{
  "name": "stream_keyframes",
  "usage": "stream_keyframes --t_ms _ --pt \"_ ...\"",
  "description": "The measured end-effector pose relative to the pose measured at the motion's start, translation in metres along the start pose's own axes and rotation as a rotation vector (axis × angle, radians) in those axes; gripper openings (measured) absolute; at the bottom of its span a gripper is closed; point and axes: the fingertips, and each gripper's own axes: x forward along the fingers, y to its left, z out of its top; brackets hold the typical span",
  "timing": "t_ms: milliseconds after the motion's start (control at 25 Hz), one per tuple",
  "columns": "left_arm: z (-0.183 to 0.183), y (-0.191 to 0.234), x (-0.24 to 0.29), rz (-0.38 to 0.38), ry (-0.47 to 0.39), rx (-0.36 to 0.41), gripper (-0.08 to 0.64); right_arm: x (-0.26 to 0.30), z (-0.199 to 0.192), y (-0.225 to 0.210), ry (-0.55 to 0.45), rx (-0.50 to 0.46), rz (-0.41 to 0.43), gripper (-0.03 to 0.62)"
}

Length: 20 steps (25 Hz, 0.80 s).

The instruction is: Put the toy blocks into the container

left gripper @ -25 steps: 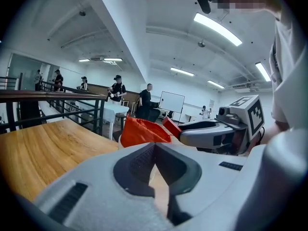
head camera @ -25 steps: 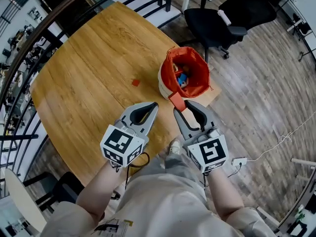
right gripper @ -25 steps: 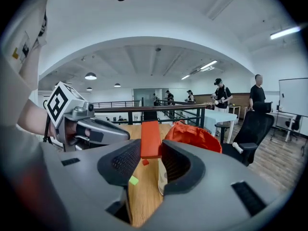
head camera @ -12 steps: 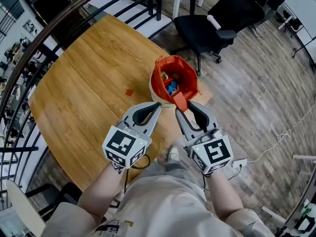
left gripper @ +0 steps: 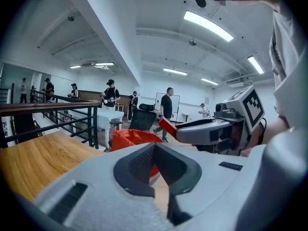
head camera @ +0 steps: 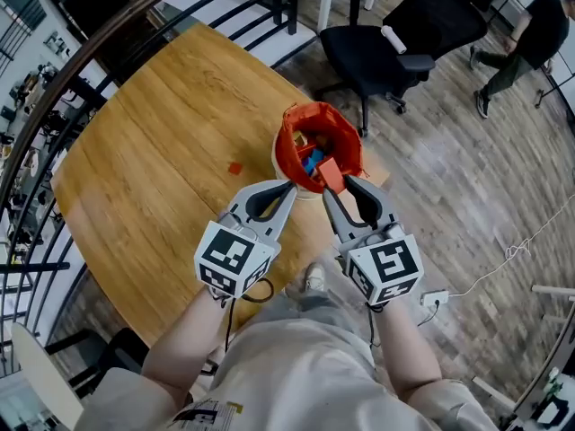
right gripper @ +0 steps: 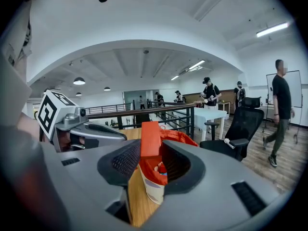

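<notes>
An orange-lined container (head camera: 305, 126) with several toy blocks inside stands at the right edge of the round wooden table (head camera: 153, 151). My right gripper (head camera: 335, 180) is shut on an orange-red block (head camera: 330, 172), held at the container's near rim; the right gripper view shows this block (right gripper: 150, 137) upright between the jaws, in front of the container (right gripper: 179, 137). My left gripper (head camera: 287, 187) hovers just left of it with its fingertips together and nothing between them. A small red block (head camera: 234, 168) lies on the table to the left.
A black office chair (head camera: 377, 48) stands on the wooden floor beyond the container. A dark railing (head camera: 81, 52) curves round the table's far left side. A person (head camera: 530, 30) walks at the top right. A cable (head camera: 512, 254) lies on the floor.
Both grippers have moved forward and slightly up towards the container. The held orange-red block, which was short of the rim, now sits at the near rim.
</notes>
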Motion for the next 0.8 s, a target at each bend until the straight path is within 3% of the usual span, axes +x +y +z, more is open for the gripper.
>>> stream_keyframes --t_ms 800 --pt "-0.017 0.014 0.016 -0.003 0.039 -0.031 0.012 0.061 -0.049 -0.035 0.194 -0.037 -0.014 0.141"
